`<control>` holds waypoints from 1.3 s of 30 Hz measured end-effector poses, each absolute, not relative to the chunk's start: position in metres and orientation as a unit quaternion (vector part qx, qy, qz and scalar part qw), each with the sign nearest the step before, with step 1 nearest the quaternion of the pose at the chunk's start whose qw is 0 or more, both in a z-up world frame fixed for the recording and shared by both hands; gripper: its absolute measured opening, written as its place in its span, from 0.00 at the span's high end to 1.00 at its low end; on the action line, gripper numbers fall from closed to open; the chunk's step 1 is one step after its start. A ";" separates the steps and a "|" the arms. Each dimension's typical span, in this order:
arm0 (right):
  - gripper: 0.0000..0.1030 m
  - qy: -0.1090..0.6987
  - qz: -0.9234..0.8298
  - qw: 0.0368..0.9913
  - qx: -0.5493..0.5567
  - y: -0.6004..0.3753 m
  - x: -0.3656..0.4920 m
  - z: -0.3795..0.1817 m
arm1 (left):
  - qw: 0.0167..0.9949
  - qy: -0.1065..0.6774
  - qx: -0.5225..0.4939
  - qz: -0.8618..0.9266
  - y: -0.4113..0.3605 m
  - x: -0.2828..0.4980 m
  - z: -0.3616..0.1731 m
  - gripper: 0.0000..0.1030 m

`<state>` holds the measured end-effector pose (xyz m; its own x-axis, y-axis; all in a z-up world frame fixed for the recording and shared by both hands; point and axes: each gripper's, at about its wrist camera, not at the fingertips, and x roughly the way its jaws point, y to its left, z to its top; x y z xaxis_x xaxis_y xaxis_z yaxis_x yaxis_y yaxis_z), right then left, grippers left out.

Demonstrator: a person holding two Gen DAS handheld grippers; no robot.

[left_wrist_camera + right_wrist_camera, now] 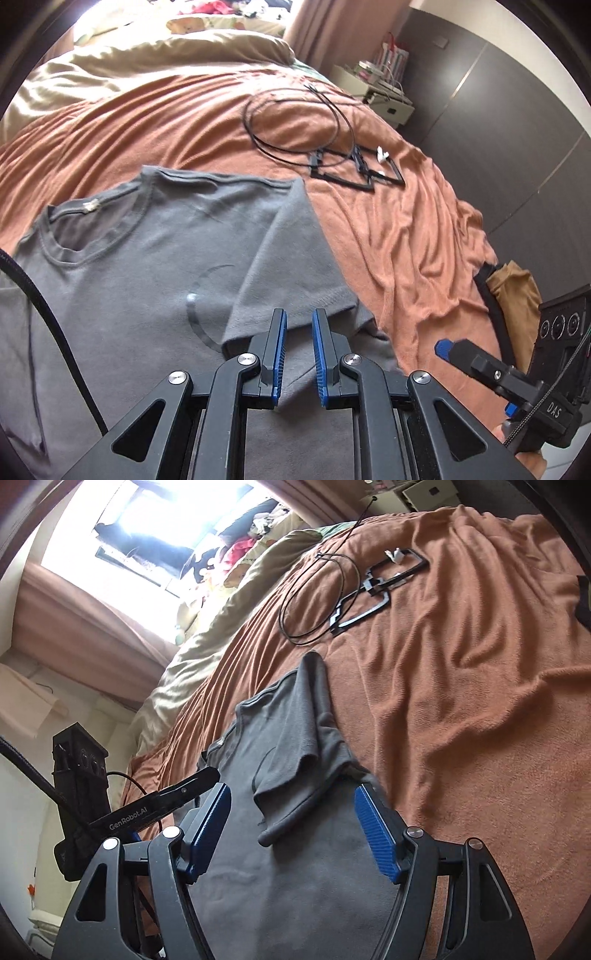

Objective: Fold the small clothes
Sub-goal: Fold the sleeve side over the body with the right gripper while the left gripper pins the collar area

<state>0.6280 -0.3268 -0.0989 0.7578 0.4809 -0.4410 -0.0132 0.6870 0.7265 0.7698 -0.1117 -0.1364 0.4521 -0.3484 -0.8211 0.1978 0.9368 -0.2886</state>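
Note:
A grey T-shirt (147, 295) lies flat, front up, on an orange blanket (406, 229). Its sleeve (288, 258) is folded inward over the chest. My left gripper (299, 317) hovers just short of the sleeve's hem, its blue pads a narrow gap apart with only the shirt's cloth showing below. In the right wrist view the T-shirt (295, 886) runs away from me, and the folded sleeve (306, 746) lies loose under my right gripper (293, 794). That gripper stands wide open and touches nothing. One of the right gripper's fingers (476, 360) shows at the right of the left wrist view.
Black cables (295, 122) and black frames (354, 170) lie on the blanket beyond the shirt. A beige duvet (147, 66) covers the bed's far end. A tan garment (513, 295) hangs at the bed's right edge. A nightstand (384, 92) stands by the dark wardrobe.

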 end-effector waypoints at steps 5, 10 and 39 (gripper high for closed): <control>0.58 0.325 0.110 0.856 0.386 -0.338 0.622 -0.112 | 0.842 0.506 -0.069 -0.175 -0.131 0.781 -0.155 0.50; 0.59 0.332 0.094 0.849 0.399 -0.346 0.621 -0.116 | 0.840 0.506 -0.063 -0.188 -0.151 0.793 -0.167 0.50; 0.59 0.333 0.091 0.850 0.398 -0.349 0.627 -0.116 | 0.873 0.477 -0.025 -0.096 -0.087 0.842 -0.142 0.94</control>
